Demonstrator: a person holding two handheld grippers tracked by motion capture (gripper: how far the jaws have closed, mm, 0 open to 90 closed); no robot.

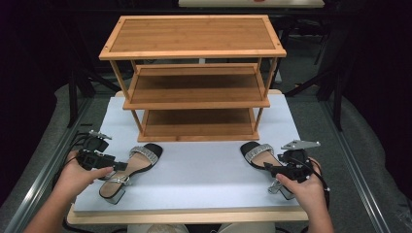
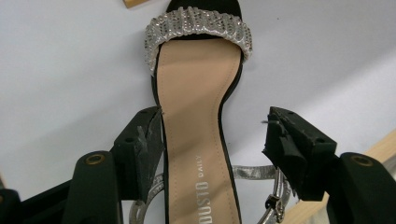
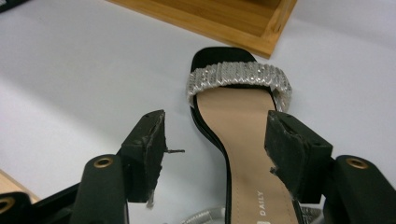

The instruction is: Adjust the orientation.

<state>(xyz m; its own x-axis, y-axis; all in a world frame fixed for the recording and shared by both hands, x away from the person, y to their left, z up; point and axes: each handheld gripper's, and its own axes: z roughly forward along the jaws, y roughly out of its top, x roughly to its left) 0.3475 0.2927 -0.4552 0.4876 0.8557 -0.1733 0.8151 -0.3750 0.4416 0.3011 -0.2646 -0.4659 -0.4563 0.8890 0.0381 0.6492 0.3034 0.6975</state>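
Note:
Two black heeled sandals with glittering silver toe straps lie on the white board. The left sandal points up and to the right, and the right sandal up and to the left. My left gripper stands open around the middle of its sandal: in the left gripper view the left jaw touches the sole's edge and the right jaw stands off it. My right gripper is open over the narrow part of the other sandal, which lies toward its right jaw, with a gap at the left jaw.
A three-tier wooden rack stands at the back of the board, its bottom shelf just beyond both toes; its corner shows in the right gripper view. A silver ankle strap with buckle lies behind the left sandal's heel. The table's front edge runs close to both hands.

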